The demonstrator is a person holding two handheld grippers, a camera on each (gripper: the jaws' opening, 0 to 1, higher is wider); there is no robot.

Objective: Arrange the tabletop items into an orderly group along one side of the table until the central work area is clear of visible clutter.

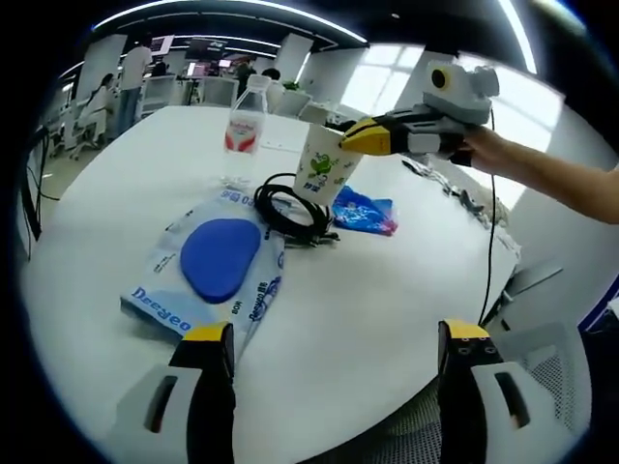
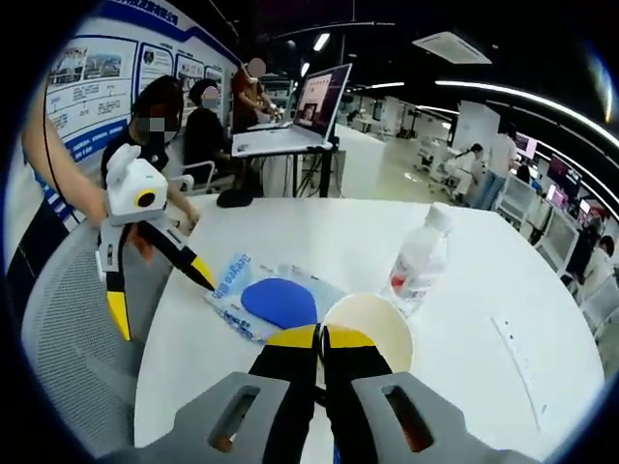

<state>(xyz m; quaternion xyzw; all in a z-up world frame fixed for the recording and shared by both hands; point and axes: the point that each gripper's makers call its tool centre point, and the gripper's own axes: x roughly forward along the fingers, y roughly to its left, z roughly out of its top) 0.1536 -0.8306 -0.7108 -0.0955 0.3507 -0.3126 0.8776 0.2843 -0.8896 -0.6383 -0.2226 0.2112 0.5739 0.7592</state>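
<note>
A white paper cup (image 1: 322, 171) with a green cartoon print stands mid-table, and my right gripper (image 1: 350, 138) comes in from the right, shut on its rim. From the right gripper view the jaws (image 2: 322, 338) pinch the near rim of the cup (image 2: 379, 329). A clear water bottle (image 1: 244, 133) (image 2: 417, 263) stands just behind the cup. A blue pad in a plastic package (image 1: 219, 259) (image 2: 278, 301) lies flat, with a coiled black cable (image 1: 290, 209) and a blue packet (image 1: 367, 212) beside the cup. My left gripper (image 1: 336, 332) (image 2: 160, 293) hovers open above the table's near edge, holding nothing.
The round white table (image 1: 368, 300) has more cables (image 1: 455, 190) near its far right edge. A grey mesh chair (image 1: 546, 372) (image 2: 63, 319) stands at the table's edge. Beyond the table, a laptop on a stand (image 2: 295, 111) and seated people (image 2: 208, 126).
</note>
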